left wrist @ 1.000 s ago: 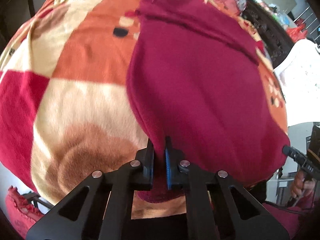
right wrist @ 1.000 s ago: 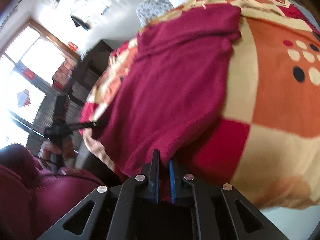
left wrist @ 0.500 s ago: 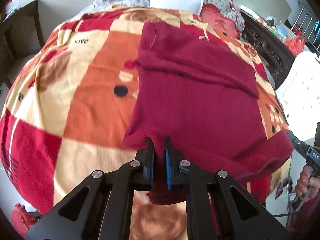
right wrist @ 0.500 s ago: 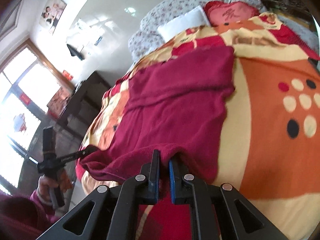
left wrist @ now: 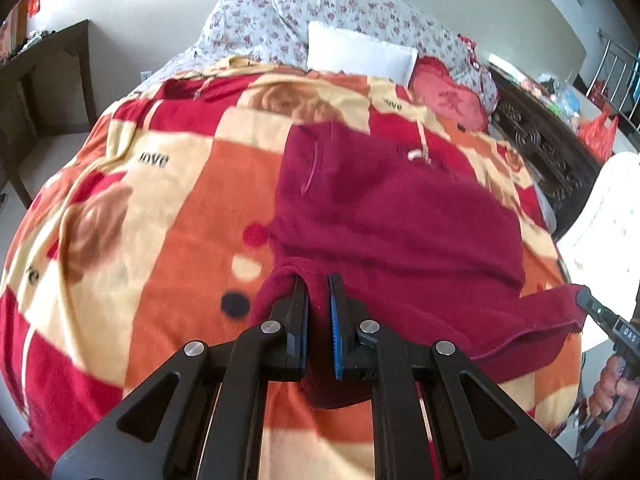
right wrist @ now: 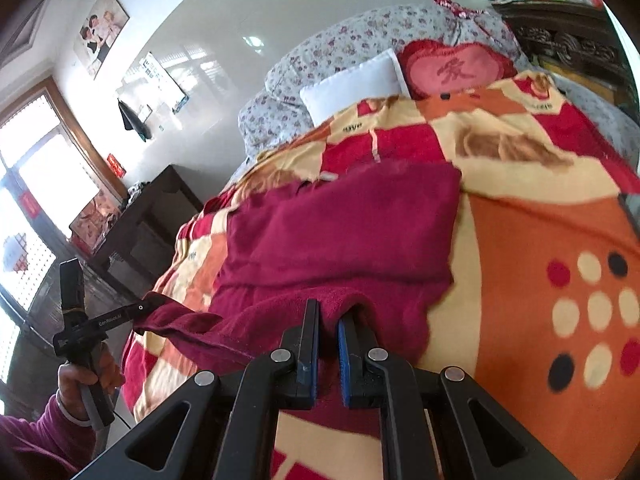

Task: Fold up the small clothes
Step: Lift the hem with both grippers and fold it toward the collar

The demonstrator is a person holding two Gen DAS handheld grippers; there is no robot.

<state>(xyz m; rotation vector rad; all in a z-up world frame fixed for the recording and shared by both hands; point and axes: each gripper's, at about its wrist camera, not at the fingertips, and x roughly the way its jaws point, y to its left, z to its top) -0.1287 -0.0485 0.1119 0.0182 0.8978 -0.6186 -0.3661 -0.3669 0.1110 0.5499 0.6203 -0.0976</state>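
Reading what print I can find: the word "love" [left wrist: 154,159] sits on a cream square of the checked red, orange and cream fleece blanket [left wrist: 120,240] that covers the bed, and it shows again near the heart cushion. In my right wrist view the left tool's side bears "Gen Robot.AI", and the pink heart-shaped cushion [right wrist: 452,70] carries one red Chinese character. In the left wrist view the other tool shows "DAS". A red paper sign hangs by the door frame; I cannot read it.

The dark red fleece garment [left wrist: 400,216] lies on the blanket toward its right side in my left view, long axis running from me up toward the pillows, far end flat, near hem lifted off the blanket. My left gripper [left wrist: 318,308] is clamped on one near corner of that hem, cloth pinched between the pads. My right gripper [right wrist: 329,332] is clamped the same way on the other near corner, and the hem stretches between the two. A white rectangular pillow [left wrist: 360,54] leans on floral grey bedding [left wrist: 352,8] at the head. A dark wooden side table [right wrist: 152,216] stands beside the bed
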